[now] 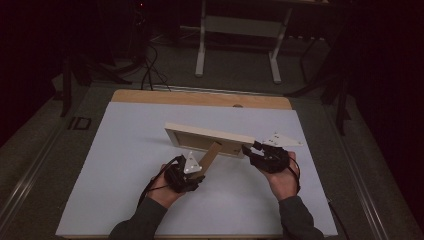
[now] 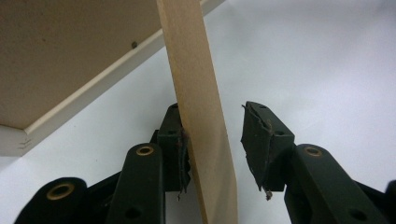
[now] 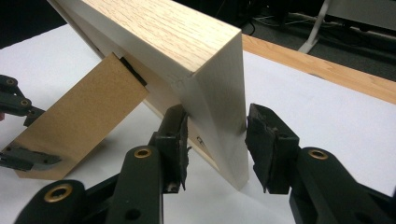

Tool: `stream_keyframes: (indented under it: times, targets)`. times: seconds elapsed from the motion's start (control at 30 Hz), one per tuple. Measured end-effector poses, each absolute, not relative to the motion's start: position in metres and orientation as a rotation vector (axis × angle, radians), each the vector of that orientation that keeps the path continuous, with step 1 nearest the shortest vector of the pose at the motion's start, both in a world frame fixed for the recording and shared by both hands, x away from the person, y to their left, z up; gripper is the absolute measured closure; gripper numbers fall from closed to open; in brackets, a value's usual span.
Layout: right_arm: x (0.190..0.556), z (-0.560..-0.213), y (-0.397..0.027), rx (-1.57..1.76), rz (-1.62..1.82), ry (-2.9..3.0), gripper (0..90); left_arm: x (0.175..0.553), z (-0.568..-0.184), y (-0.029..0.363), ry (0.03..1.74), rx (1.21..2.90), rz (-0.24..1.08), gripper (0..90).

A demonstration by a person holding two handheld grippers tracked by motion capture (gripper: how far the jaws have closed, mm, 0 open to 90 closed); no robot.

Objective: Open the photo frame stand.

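Observation:
A pale wooden picture frame [image 1: 210,134] stands on its long edge on the white table top [image 1: 125,165], its back towards me. A brown cardboard stand [image 1: 211,155] slopes from that back down to the table. My left gripper [image 1: 197,176] is open around the stand's [image 2: 201,93] lower end: one pad [image 2: 180,149] rests on it, the other stands off with a gap. In the right gripper view, the left gripper [image 3: 35,137] straddles the stand [image 3: 79,116]. My right gripper [image 3: 217,135] is shut on the frame's [image 3: 210,93] right end, at its lower corner.
The white sheet lies on a wooden table whose bare strip [image 1: 200,98] runs along the far edge. Beyond it on the dark floor are a white desk frame [image 1: 240,30] and cables [image 1: 150,70]. The person's forearms enter from the bottom edge.

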State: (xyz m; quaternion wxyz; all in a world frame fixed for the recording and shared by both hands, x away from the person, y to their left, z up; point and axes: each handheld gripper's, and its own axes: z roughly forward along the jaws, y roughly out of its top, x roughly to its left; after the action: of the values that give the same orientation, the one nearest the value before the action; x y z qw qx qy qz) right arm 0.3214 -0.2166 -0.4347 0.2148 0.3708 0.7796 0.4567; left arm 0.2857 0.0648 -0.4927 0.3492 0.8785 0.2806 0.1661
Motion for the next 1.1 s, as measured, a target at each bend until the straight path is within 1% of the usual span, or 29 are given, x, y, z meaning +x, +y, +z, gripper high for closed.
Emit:
stream_keyframes:
  times: [0.47, 0.87, 0.97, 1.1]
  targets:
    - [0.315, -0.439, -0.217, 1.024, 1.282, 2.157, 57.9, 0.282, -0.496, 0.067, 0.714, 2.284, 0.396, 61.7]
    - [0.314, -0.441, -0.217, 1.021, 1.271, 2.154, 57.9, 0.280, -0.494, 0.074, 0.731, 2.274, 0.396, 57.1]
    - [0.314, -0.445, -0.217, 1.038, 1.272, 2.168, 55.0, 0.280, -0.491, 0.077, 0.731, 2.251, 0.381, 56.1]
    - [0.314, -0.447, -0.217, 1.046, 1.267, 2.176, 53.6, 0.279, -0.487, 0.081, 0.737, 2.233, 0.374, 55.5]
